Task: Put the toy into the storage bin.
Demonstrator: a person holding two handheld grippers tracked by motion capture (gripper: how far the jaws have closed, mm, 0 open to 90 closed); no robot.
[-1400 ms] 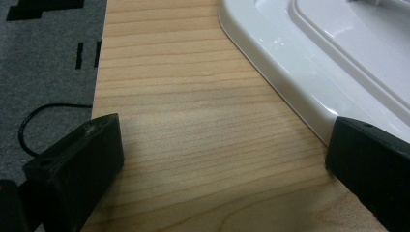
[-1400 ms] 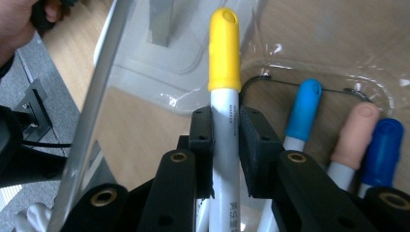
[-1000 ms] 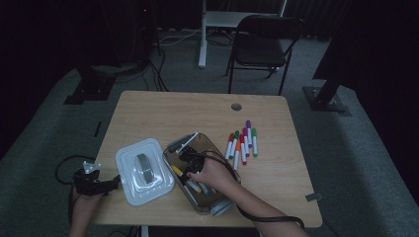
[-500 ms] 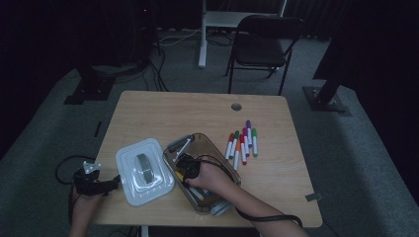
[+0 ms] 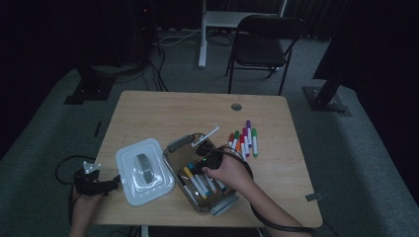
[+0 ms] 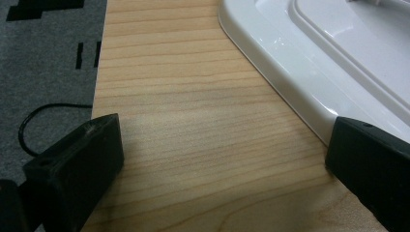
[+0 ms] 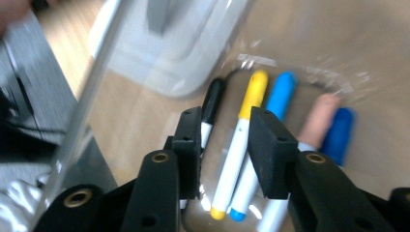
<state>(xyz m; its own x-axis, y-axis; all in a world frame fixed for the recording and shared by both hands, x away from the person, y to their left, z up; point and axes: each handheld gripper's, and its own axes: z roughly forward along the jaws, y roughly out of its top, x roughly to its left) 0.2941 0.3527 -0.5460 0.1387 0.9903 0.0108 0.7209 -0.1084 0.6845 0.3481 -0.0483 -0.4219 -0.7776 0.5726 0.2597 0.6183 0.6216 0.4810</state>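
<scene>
A: Where's the right gripper [image 5: 210, 160]?

B: Over the clear box [image 5: 174, 157], middle of the table [image 5: 148, 106], near the front edge. Its jaws have just been opening. In the right gripper view they stand a little apart, above the markers, pads pressing on nothing.

A: So nothing held?

B: Nothing. The yellow marker [image 7: 239, 142] shows in the gap between the jaws, but it lies on the box floor below them. Not gripped.

A: What's in the box?

B: Markers side by side: black [image 7: 210, 108], yellow, blue [image 7: 275, 99], then a pink one [image 7: 316, 121] and a darker blue one [image 7: 338, 135]. That frame is blurred, so I can't say more about the last two. High view shows the yellow marker [image 5: 190, 175] at the left of the row.

A: Left gripper [image 5: 96, 183]?

B: At the table's front-left corner, just beside the white lid [image 5: 143, 170]. Jaws wide apart in the left gripper view, bare wood between them. One jaw sits near the lid's rim [image 6: 290, 92]; I can't tell if it touches.

A: Lid position?

B: Flat on the table, left of the box, just beside it.

A: Anything else on the table?

B: Loose markers [image 5: 243, 140] in a small fan right of the box, close to it. A white stick-like thing [image 5: 207, 136] sticks out at the box's far corner; too small to identify. Chair [image 5: 264, 44] beyond the far edge.
</scene>
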